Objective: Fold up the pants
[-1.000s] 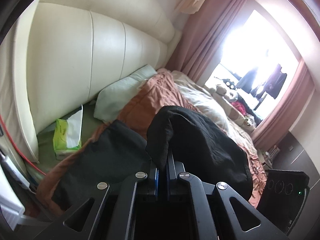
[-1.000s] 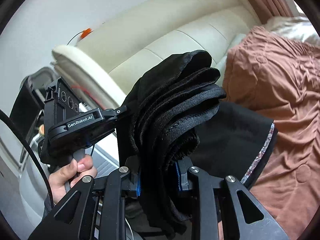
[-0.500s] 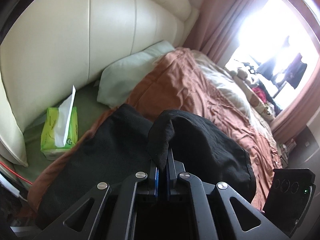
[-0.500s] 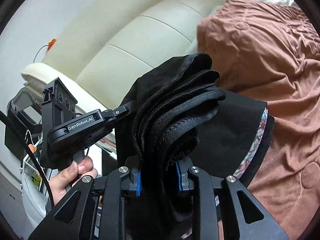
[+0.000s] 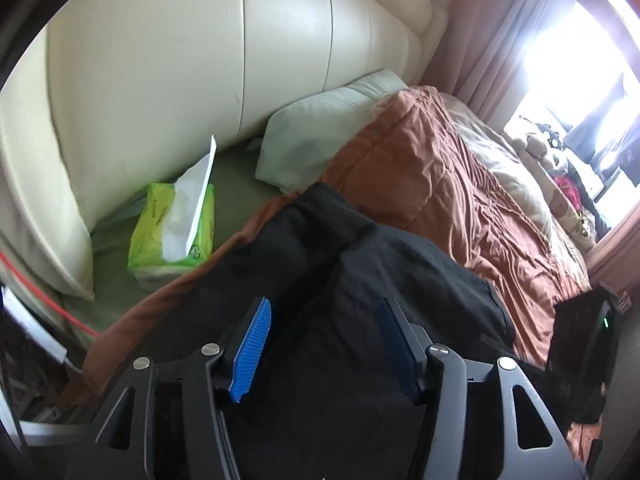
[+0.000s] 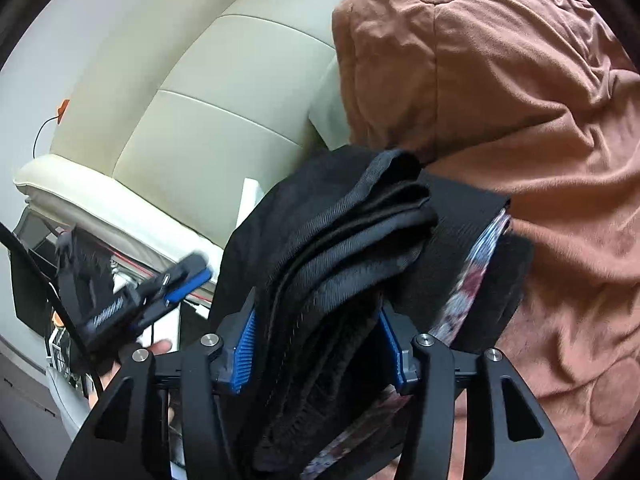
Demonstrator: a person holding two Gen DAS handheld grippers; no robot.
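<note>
The black pants [image 5: 340,280] lie folded on the brown bedspread [image 5: 460,184] at the near corner of the bed. My left gripper [image 5: 324,344] is open just above them, blue pads wide apart, holding nothing. In the right wrist view the bunched black pants [image 6: 344,248] sit between the pads of my right gripper [image 6: 316,348], whose jaws stand partly apart around the fabric. The left gripper also shows there [image 6: 160,292], blurred, at the left.
A green tissue box [image 5: 176,232] and a pale pillow [image 5: 320,144] lie by the cream headboard [image 5: 200,60]. A patterned cloth [image 6: 476,276] lies under the pants. A black device [image 5: 588,336] stands at the right. Soft toys sit by the window.
My left gripper has opened and let go of the pants, which dropped onto the bed. My right gripper has lowered toward the bed and its jaws have widened.
</note>
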